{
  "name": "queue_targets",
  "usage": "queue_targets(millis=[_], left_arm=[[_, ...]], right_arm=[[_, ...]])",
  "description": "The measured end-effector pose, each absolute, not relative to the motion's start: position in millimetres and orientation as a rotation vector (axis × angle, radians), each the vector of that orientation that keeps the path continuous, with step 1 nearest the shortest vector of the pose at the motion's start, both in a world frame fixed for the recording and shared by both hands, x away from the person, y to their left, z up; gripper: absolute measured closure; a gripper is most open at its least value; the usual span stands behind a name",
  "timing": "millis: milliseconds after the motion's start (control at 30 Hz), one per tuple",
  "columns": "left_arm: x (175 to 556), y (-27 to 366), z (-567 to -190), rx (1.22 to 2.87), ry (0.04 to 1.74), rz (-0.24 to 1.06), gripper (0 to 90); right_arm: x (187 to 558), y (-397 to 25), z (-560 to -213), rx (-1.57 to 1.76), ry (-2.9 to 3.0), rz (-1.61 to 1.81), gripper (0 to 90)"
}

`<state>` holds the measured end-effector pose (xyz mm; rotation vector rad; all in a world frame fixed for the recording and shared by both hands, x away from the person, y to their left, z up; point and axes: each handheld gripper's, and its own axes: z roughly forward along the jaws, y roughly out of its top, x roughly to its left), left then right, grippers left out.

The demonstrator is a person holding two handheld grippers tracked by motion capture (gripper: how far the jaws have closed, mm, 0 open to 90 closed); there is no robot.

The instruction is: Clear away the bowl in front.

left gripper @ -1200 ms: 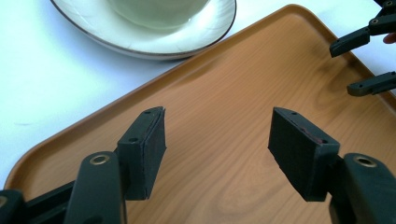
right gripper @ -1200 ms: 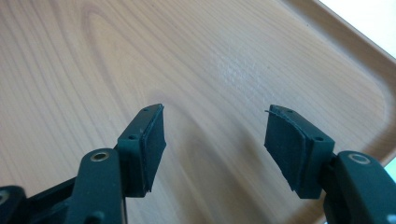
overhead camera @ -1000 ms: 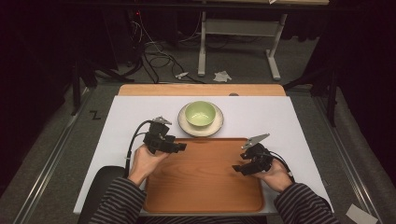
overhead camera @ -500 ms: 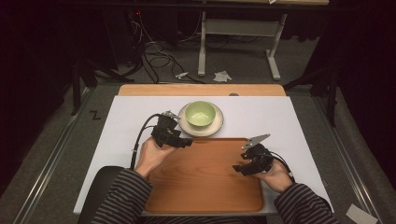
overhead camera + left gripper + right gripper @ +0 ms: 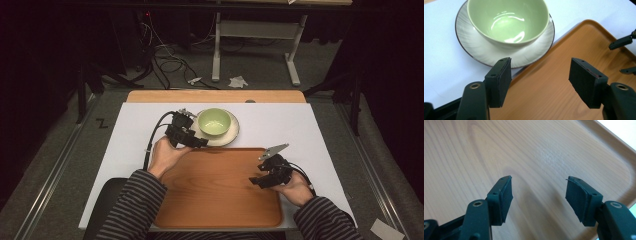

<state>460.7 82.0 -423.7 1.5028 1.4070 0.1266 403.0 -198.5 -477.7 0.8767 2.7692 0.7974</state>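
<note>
While the left hand-held gripper (image 5: 200, 143) hangs over the far left corner of the wooden tray (image 5: 220, 200), its jaws stand wide apart with nothing between them. In the left gripper view, the left hand-held gripper (image 5: 540, 75) points at the tray's rim and the counter just beyond it. The green bowl (image 5: 507, 21) lies ahead of it and a little to the side of its left jaw, close but not touching. The bowl sits upright in the middle of a white ribbed plate (image 5: 476, 48) with a dark edge, and it looks empty and glossy inside. The near edge of the plate reaches right up to the tip of the left jaw in that view; whether the two touch, I cannot tell. The plate rests on the white counter (image 5: 290, 125), just beside the tray's far rim.

The right hand-held gripper (image 5: 256, 181) hangs over the right part of the tray, well apart from the bowl (image 5: 214, 121) and the plate (image 5: 231, 135). In the right gripper view, the right hand-held gripper (image 5: 539, 191) also has its jaws wide and empty, with only bare wood grain ahead of them and the tray's raised rim (image 5: 614, 142) beyond its right jaw. Both hands grip their tools from below, in striped sleeves.
</note>
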Motion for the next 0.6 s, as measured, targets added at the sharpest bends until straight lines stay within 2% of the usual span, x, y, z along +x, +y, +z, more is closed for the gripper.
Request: queue_targets(millis=[267,600], left_arm=[[477.3,78.9,-419.3,1.506,1.413,0.136,38.9],[500.7,74.2,-421.7,1.524,1.478,0.217,36.3]], right_arm=[[403.2,-198.9,-477.7,0.874,2.771,0.798,39.8],[403.6,-199.5,-477.5,0.876,2.770,0.800,39.8]])
